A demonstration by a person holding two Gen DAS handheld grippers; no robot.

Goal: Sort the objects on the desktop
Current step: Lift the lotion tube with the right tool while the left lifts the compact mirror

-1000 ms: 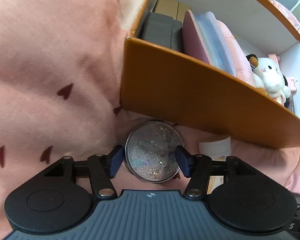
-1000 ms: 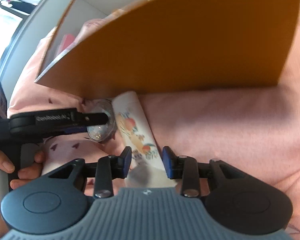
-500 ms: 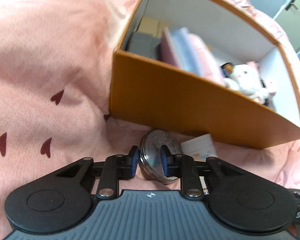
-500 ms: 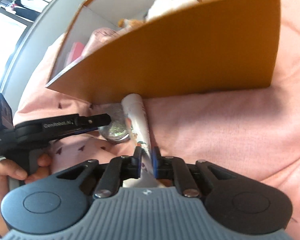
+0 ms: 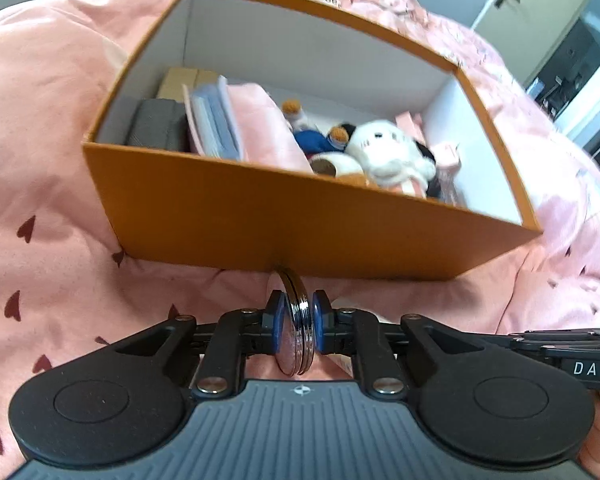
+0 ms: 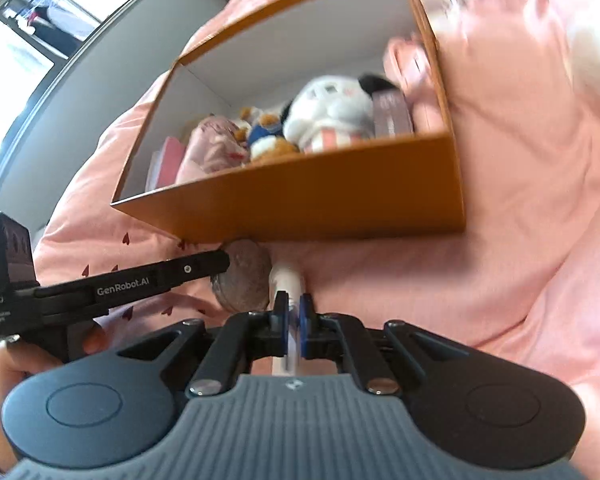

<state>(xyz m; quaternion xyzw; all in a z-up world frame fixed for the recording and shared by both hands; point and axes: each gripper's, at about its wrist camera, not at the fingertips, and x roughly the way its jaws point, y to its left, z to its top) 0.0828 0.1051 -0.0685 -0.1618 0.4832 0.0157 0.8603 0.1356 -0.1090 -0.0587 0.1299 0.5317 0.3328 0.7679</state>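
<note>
My left gripper (image 5: 297,322) is shut on a round silver compact mirror (image 5: 296,344), held on edge above the pink bedding, in front of the orange box (image 5: 284,224). The mirror also shows in the right wrist view (image 6: 242,280). My right gripper (image 6: 293,322) is shut on a flat white tube with a printed pattern (image 6: 286,284), lifted near the box's front wall (image 6: 320,204). The left gripper's arm (image 6: 140,282) reaches in from the left in the right wrist view.
The orange box holds a white plush toy (image 5: 388,152), a small blue-clad plush (image 5: 316,140), pink folded cloth (image 5: 260,124), a grey case (image 5: 156,128) and a cardboard box (image 5: 180,80). Pink bedding with red hearts (image 5: 40,200) lies all around.
Both grippers closed on their objects and lifted them. The mirror turned from flat to on edge. The view now looks down into the box.
</note>
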